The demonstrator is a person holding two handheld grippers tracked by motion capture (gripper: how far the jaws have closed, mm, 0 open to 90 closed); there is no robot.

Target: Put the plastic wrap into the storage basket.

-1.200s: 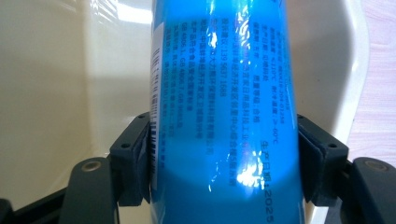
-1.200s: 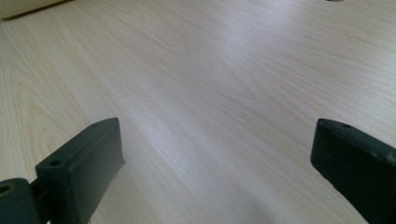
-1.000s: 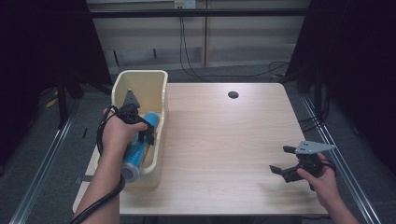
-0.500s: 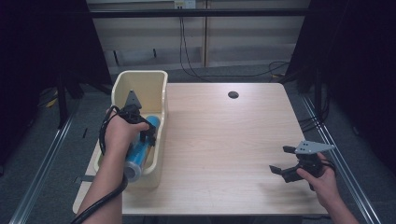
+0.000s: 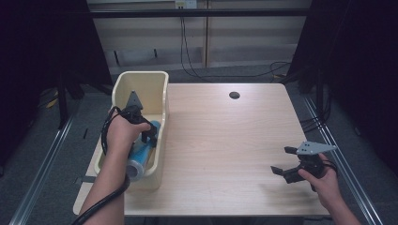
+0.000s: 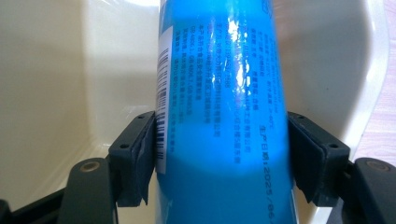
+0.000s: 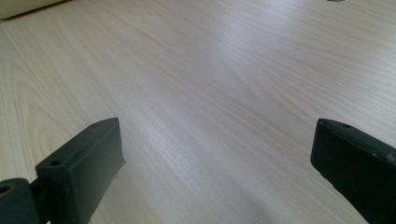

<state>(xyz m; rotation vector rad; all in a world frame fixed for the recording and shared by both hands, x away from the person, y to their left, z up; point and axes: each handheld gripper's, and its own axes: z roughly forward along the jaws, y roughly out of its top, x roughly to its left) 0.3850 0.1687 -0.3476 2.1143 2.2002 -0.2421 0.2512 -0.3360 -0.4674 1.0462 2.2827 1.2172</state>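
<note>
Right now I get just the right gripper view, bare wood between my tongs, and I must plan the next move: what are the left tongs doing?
Observer: The left tongs are shut on a blue bottle.
Operator: Where is it?
Observer: Inside the cream bin at the left edge of the table.
Operator: And where am I?
Observer: The right tongs sit near the right front corner, well apart from the bin.

A blue bottle [image 6: 224, 116] stands up the middle of the left gripper view, clamped by the left gripper [image 6: 222, 158], whose black pads press on its two sides. A white label strip with a barcode [image 6: 162, 93] runs down its left edge. Behind it rise the cream walls of a bin [image 6: 60, 70].
</note>
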